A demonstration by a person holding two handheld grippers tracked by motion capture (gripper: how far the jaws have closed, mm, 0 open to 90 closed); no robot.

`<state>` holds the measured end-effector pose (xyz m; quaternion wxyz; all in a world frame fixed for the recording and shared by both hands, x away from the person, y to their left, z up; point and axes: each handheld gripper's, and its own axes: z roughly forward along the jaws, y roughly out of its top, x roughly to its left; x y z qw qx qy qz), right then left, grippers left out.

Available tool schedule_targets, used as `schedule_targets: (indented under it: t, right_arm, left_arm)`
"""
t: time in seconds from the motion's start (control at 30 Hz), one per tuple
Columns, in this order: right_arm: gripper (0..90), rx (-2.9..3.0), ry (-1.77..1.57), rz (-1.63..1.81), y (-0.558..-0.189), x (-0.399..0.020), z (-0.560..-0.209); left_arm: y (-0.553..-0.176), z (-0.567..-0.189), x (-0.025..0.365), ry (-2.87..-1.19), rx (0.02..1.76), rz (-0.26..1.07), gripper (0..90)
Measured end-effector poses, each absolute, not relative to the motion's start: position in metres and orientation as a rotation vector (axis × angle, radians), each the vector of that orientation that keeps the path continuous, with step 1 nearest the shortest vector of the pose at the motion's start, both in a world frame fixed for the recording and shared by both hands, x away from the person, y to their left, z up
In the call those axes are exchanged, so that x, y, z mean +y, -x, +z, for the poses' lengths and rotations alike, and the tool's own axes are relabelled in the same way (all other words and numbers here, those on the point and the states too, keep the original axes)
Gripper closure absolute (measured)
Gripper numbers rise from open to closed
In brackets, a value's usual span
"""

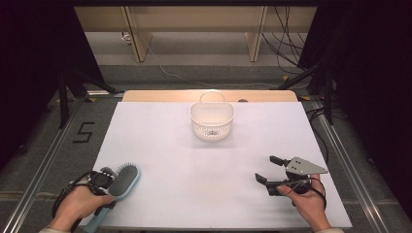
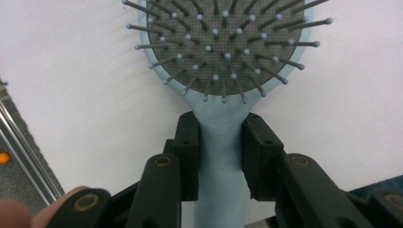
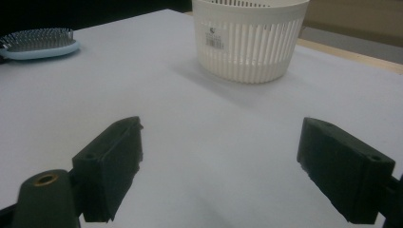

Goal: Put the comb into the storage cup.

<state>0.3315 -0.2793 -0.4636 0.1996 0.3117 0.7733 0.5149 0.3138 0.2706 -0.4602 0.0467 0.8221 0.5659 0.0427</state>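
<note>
**Hairbrush pinched at the near left, basket waiting at the far side**

At the near left corner of the white surface [image 1: 204, 160], the left hand-held gripper [image 2: 220, 142] pinches a pale blue hairbrush [image 2: 223, 61] by the neck of its handle, just below the head. In the left gripper view the two black pads press against either side of the handle, and the grey bristle pad faces the camera with its ball-tipped pins standing up. In the high view the hairbrush [image 1: 124, 178] lies close to the surface's left edge, its head pointing away from the person and its handle running back toward the near edge beside the left hand [image 1: 77, 204].

At the near right, the right hand [image 1: 308, 204] holds the right hand-held gripper [image 1: 270, 170], which carries a grey three-cornered plate on top. Its jaws are spread wide with nothing between them, and in the right gripper view they frame bare surface. It is well apart from the hairbrush, with a broad stretch of open surface between the two.

Farther off, near the middle of the far edge, a white slatted basket [image 1: 212, 121] stands upright, its thin handle raised. The right gripper view shows a small label on the basket's wall [image 3: 216, 38].
</note>
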Motion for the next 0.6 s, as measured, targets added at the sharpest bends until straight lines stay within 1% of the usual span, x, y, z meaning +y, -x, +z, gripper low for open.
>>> schedule_targets:
  t: [0.27, 0.6]
  right_arm:
    - [15.8, 2.163, -0.873, 1.441, -0.331, -0.279, -0.464]
    - [15.9, 2.159, -0.879, 1.448, -0.332, -0.279, -0.464]
  left_arm:
    - [-0.312, -0.454, 0.271, -2.506, 1.675, 0.219, 69.7]
    - [-0.312, -0.450, 0.271, -2.459, 1.644, 0.236, 69.7]
